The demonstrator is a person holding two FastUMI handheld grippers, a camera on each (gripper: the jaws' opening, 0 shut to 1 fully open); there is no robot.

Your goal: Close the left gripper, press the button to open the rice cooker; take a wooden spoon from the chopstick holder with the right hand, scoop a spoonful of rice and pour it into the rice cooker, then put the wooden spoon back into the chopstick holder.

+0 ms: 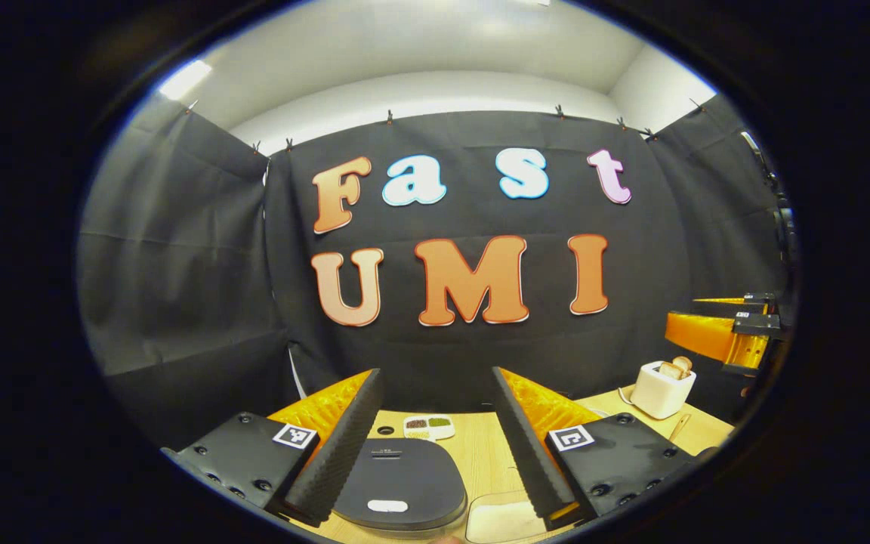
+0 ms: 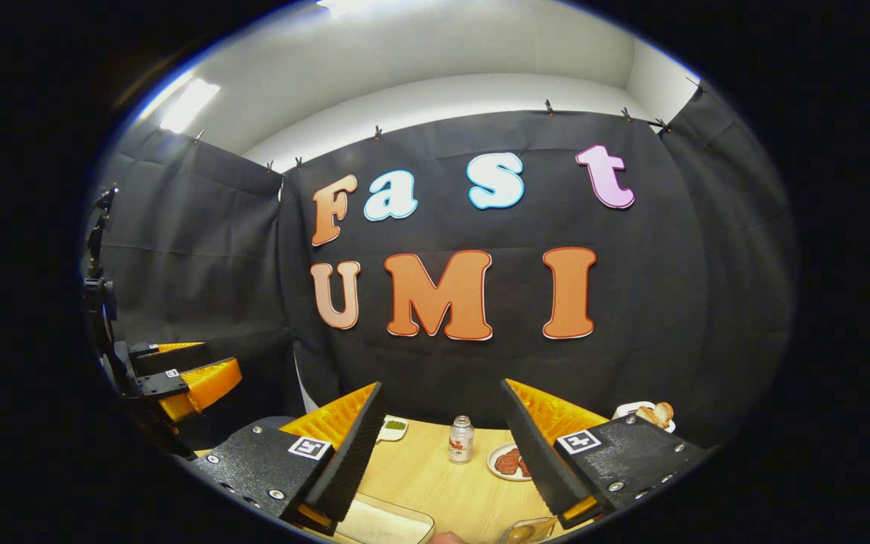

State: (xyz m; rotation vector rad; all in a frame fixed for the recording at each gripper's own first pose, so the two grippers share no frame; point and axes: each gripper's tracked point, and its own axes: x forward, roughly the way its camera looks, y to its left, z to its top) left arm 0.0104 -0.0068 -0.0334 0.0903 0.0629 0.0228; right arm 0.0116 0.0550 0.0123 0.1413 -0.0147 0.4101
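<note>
Hovering high over the rice cooker (image 1: pixel 401 483), left gripper (image 1: pixel 435 423) with fingers spread wide and nothing between them. Sitting right below on the wooden table (image 1: pixel 480 453), lid down, with a pale oblong patch near the front edge of the lid, probably the button. Needs closing first, by the task: bring the fingers together, then come straight down with the joined tips onto that patch, square and firm, no sliding off the smooth lid. Judging this as the very start, nothing pressed yet.

Over on the other side, right gripper (image 2: pixel 442 438) gaping just as wide, empty, held above the table with a small bottle (image 2: pixel 461 438) and a plate of something reddish (image 2: pixel 507 461) ahead. Waiting its turn, presumably.

Hard to make out: the chopstick holder and wooden spoon, not clearly identifiable. Possibly a spoon-like shape at the bottom edge of the right gripper view, cut off. A pale tray (image 1: pixel 503 521) beside the cooker, maybe the rice, half cropped. Divided dish (image 1: pixel 429 427) behind the cooker, contents too small to name. Toaster (image 1: pixel 663 387) well off to the right.
</note>
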